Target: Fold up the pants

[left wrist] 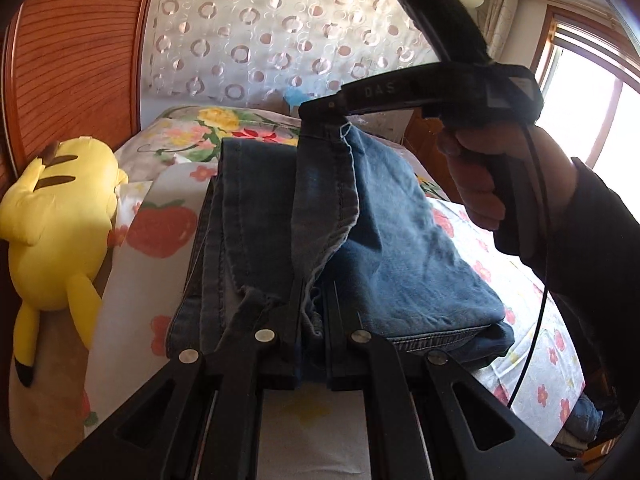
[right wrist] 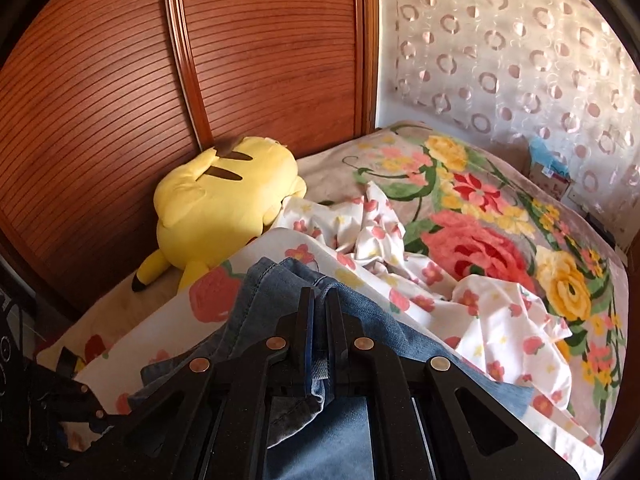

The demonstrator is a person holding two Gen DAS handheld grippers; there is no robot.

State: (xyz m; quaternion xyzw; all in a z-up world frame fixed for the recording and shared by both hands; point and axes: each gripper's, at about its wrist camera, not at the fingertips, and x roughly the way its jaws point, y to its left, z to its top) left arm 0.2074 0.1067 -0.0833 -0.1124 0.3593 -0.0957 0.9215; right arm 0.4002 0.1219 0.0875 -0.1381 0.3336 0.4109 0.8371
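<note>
Blue jeans (left wrist: 400, 240) lie partly folded lengthwise on a floral bed sheet (left wrist: 520, 280). At the bottom of the left wrist view, my left gripper (left wrist: 314, 292) is shut on a bunched edge of the denim. A hand (left wrist: 480, 172) holds my right gripper (left wrist: 316, 111) at the upper right, where it clamps a frayed hem and lifts that layer above the rest. In the right wrist view the right gripper (right wrist: 320, 296) is shut on the jeans (right wrist: 272, 280), whose fabric drapes down between and under its fingers. A black part at the lower left may be the left gripper.
A yellow plush toy (left wrist: 60, 220) (right wrist: 216, 208) lies at the bed's left side against a wooden wardrobe (right wrist: 260, 60). A crumpled white flowered sheet (right wrist: 500, 312) and a flowered blanket (right wrist: 480, 208) cover the far bed. A patterned curtain (left wrist: 280, 32) hangs behind, with a window (left wrist: 600, 120) at right.
</note>
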